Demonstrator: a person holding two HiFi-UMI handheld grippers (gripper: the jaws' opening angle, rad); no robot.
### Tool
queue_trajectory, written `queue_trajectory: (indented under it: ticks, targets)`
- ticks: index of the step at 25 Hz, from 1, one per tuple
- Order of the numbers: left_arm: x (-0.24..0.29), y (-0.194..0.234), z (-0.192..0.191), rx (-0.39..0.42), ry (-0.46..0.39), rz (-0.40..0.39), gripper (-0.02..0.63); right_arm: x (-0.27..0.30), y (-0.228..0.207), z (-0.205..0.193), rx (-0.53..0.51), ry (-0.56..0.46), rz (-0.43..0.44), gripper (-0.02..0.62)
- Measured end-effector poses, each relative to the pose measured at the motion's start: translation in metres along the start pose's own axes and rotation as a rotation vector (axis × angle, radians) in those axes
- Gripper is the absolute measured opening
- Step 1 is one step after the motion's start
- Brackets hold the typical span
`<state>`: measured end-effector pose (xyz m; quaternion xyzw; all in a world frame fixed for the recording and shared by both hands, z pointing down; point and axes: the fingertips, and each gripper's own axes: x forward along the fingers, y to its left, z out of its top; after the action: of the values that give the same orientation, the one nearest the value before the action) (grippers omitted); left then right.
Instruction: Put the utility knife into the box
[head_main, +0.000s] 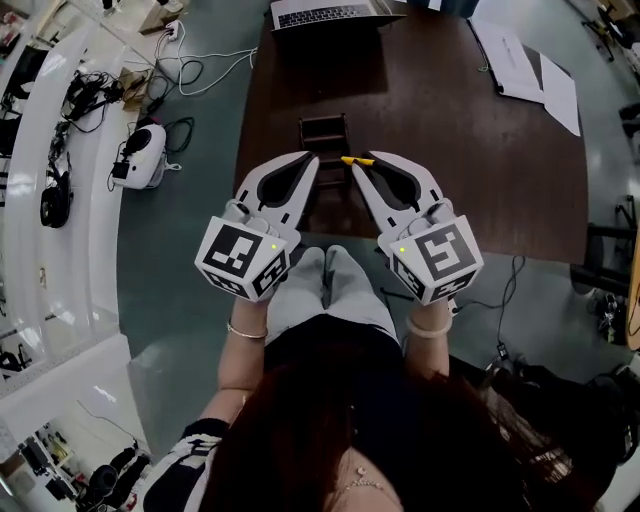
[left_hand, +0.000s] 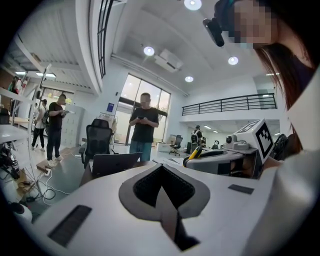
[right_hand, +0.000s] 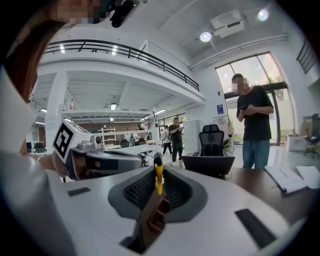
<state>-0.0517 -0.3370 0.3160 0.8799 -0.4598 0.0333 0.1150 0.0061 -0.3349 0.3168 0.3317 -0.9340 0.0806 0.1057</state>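
Over the near part of the dark brown table (head_main: 470, 160) I hold both grippers side by side. My right gripper (head_main: 358, 162) is shut on a yellow and black utility knife (head_main: 354, 159), which sticks out past its tips (right_hand: 158, 176). A small dark brown box (head_main: 325, 130) with open compartments stands on the table just beyond and between the grippers. The box (right_hand: 154, 220) also shows through the gap under the right gripper's jaws. My left gripper (head_main: 311, 162) is shut with nothing in it (left_hand: 161, 186). From the left gripper view the knife (left_hand: 193, 152) shows at the right gripper's tip.
A laptop (head_main: 322, 12) sits at the table's far edge and white papers (head_main: 530, 65) lie at the back right. Cables and a white device (head_main: 142, 155) lie on the floor to the left. A person (right_hand: 254, 120) stands beyond the table near an office chair (right_hand: 212, 141).
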Motion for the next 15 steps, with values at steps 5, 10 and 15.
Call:
queue_trajectory:
  ticks: [5,10,15]
  targets:
    - [0.018,0.013,-0.023,-0.028,0.033,-0.022,0.002,0.019,-0.014,-0.031,0.066,0.037,-0.009,0.058]
    - [0.031,0.021,-0.057,-0.074,0.078,-0.039,0.002,0.041,-0.019,-0.075,0.112,0.115,-0.015,0.058]
    - [0.046,0.029,-0.084,-0.103,0.098,-0.048,0.002,0.058,-0.027,-0.119,0.147,0.181,-0.01,0.058]
